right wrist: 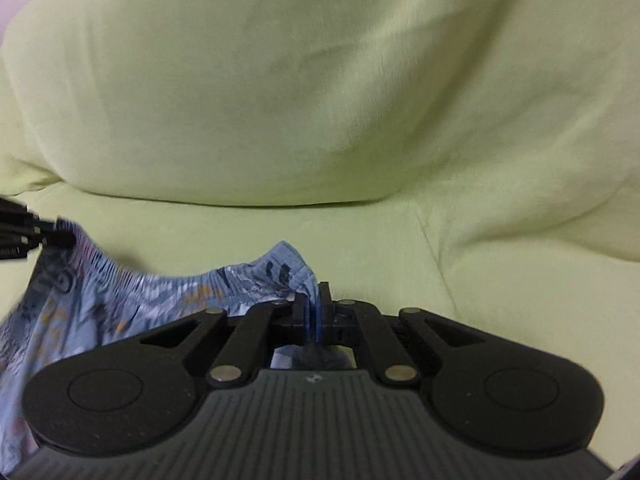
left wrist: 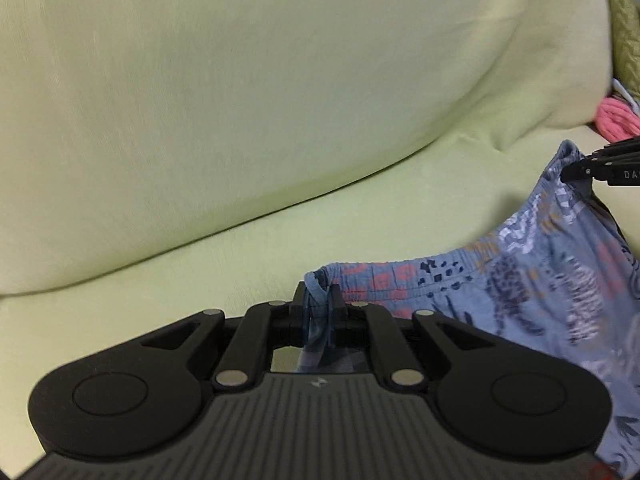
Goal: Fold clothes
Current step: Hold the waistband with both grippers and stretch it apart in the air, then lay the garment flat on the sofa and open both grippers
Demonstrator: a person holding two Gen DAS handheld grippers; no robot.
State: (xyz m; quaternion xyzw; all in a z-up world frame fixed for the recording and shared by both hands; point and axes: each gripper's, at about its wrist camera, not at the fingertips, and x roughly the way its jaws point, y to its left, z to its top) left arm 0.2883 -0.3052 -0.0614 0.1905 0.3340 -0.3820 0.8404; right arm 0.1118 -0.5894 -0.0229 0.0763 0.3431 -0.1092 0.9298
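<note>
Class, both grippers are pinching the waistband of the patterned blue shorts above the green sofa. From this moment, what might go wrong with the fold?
1. The left gripper holds only a small bunch at the waistband corner of the shorts, so the cloth may slip out.
2. The waistband sags between it and the right gripper, so the shorts may land creased on the sofa.
3. The pink knitwear lies close by and could get caught.
</note>
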